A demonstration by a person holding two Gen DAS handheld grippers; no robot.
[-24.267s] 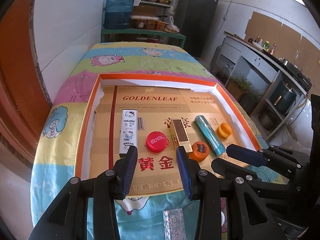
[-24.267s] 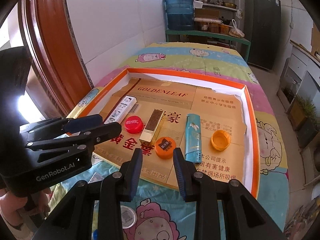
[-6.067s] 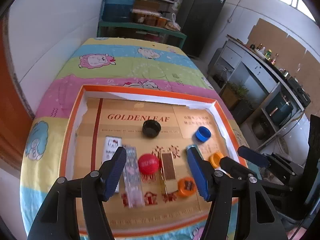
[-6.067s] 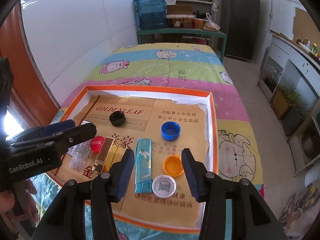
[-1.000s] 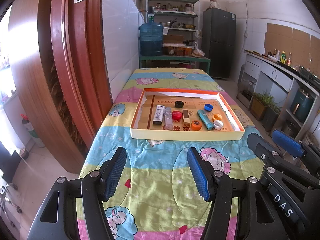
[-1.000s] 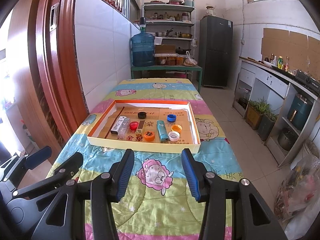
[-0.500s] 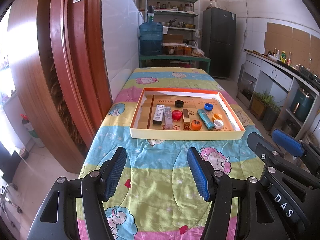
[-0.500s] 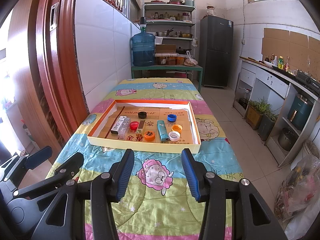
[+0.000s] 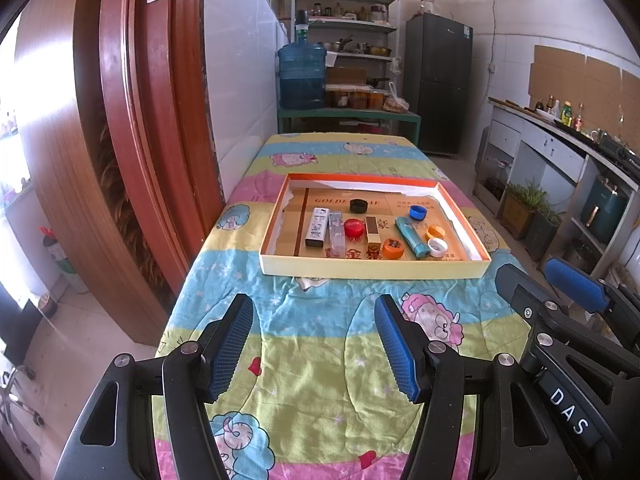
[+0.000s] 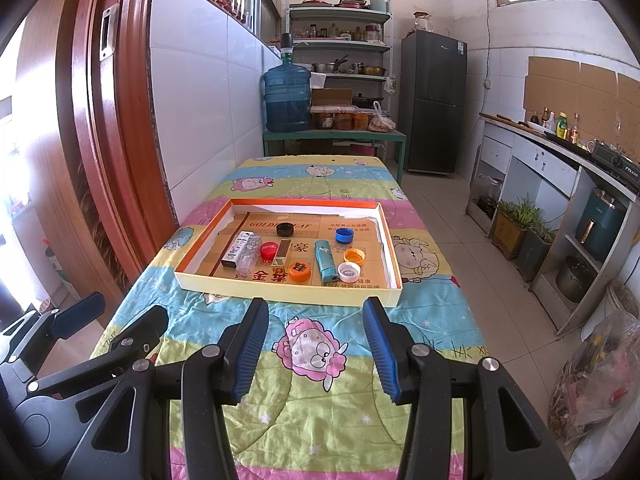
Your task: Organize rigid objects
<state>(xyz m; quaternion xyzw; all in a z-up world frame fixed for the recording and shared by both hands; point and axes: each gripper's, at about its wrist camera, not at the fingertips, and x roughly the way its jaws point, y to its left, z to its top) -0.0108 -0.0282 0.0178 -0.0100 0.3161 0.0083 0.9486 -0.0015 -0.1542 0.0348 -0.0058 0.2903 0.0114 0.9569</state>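
From the left wrist view, the table wears a quilted cartoon-sheep cloth in pastel bands, with a reddish wooden door frame close on the left and white wall tiles behind. At the far end stand a blue water jug on a green bench, shelves of jars and a dark fridge. A shallow cardboard tray with orange rim sits mid-table, well apart from the left gripper, whose ribbed blue pads gape wide with nothing between them. In the tray lie a white box, a clear case, a red cap, a gold bar, an orange cap, a teal tube, a white cap, a blue cap and a black cap

From the right wrist view, the right gripper hangs low over the cloth, also spread wide and empty, short of the tray's near wall. The left gripper's black fingers show at lower left. A tiled floor, a counter with bottles and potted plants run along the right
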